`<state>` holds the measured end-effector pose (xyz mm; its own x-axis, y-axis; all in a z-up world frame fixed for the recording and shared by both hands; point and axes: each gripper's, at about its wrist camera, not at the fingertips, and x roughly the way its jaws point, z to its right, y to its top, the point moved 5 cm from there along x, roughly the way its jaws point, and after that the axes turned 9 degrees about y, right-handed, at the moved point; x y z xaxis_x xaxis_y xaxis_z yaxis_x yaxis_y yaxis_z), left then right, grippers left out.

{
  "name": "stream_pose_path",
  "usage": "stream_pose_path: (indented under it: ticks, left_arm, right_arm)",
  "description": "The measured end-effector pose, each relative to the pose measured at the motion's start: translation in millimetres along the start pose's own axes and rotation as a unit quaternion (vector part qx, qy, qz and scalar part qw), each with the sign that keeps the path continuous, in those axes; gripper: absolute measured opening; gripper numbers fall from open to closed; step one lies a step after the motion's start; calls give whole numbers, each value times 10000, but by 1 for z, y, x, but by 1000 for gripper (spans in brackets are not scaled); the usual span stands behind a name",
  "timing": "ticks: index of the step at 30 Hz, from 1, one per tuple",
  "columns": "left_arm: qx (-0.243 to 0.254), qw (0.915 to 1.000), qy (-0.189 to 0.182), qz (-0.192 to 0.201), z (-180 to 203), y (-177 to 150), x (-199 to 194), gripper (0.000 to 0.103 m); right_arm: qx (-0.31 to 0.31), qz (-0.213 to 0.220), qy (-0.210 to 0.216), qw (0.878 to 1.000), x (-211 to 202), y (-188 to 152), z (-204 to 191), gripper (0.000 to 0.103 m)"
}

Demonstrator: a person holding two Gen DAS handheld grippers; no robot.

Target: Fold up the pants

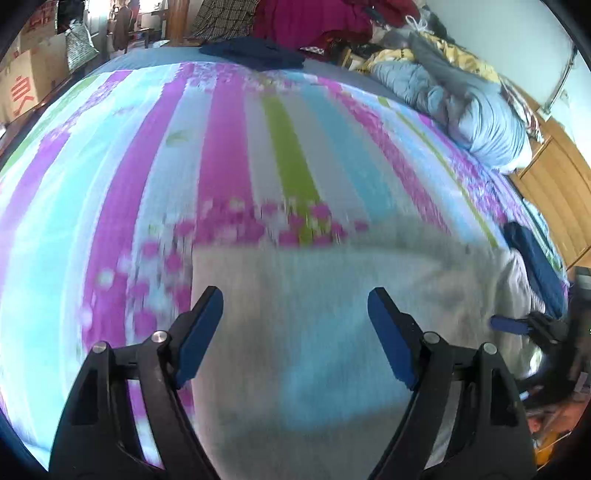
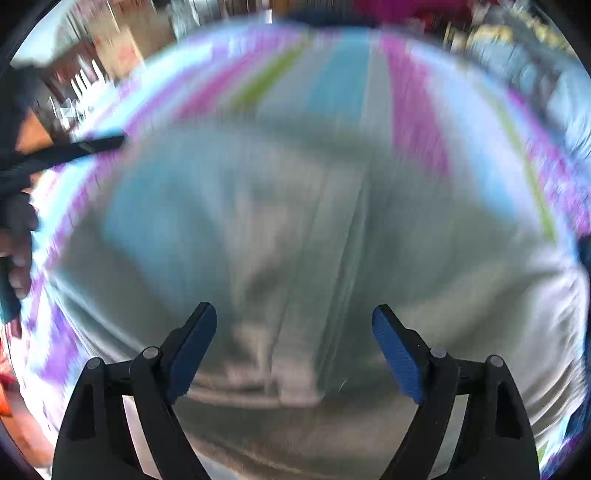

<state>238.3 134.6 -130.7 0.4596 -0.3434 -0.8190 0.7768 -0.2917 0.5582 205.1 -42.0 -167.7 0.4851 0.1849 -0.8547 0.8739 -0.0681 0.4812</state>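
Observation:
Light grey pants (image 1: 332,295) lie spread on a striped bedsheet (image 1: 221,147), filling the near part of both views; they also show in the right wrist view (image 2: 314,240), blurred by motion. My left gripper (image 1: 295,299) is open and empty just above the pants near their left edge. My right gripper (image 2: 294,315) is open and empty above the pants' middle seam. The right gripper's blue fingertip (image 1: 509,325) shows at the far right of the left wrist view. The left gripper (image 2: 74,147) appears dark at the left edge of the right wrist view.
A bundled blue quilt (image 1: 461,99) and piled clothes (image 1: 314,22) lie along the bed's far side. A dark blue folded garment (image 1: 255,51) sits at the far end. Cardboard boxes (image 1: 26,81) stand at the left, a wooden cabinet (image 1: 554,177) at the right.

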Motion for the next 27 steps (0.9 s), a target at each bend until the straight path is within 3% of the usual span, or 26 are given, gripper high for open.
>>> stream_pose_path:
  ticks: [2,5,7,8,10,12,15,17,19,22,25,27]
  left_arm:
    - [-42,9998,-9,-189,-6,11,22,81]
    - [-352,9981,196,-465,-27,20,55,81]
    - [-643,9949,425,-657,-44,19,72,81]
    - [-702,9949,359,-637,-47,19,72,81]
    - [-719,9954,337,-543,-47,17,58,81]
    - [-696,9971,30,-304,-42,11,30,81]
    - [-682,9969,-302,-242,-36,-22,-9,81]
    - [-743,9951,-195,-618,-38,-59,-14,82]
    - [-1007,9902,-134,-961,-49,-91,-11,78]
    - [-1635,9813,-462,-904,-62,-101,-32,78]
    - [-1934,9753,-687,-811,-75,-101,-45,79]
    - [-2044,9729,-704,-825,-83,-97,-44,79]
  right_arm:
    - [-224,434,252,9985,-11,23,-9,89]
    - [-417,449,713,9956,7,45,-18,88]
    - [-339,157,853,9957,37,50,-12,88]
    - [-331,-141,848,9958,56,47,-7,88]
    - [-722,-67,633,9954,55,48,-15,88]
    - [-880,170,478,9948,36,48,-25,87]
    - [-1056,501,516,9918,6,31,-44,87]
    - [-1280,253,575,9898,11,3,-59,89]
    - [-1309,-459,604,9885,38,-28,-61,89]
    - [-1353,-197,532,9892,24,-18,-63,88]
    - [-1610,334,287,9860,-8,-12,-68,88]
    - [-1859,430,299,9812,-23,-20,-78,88]
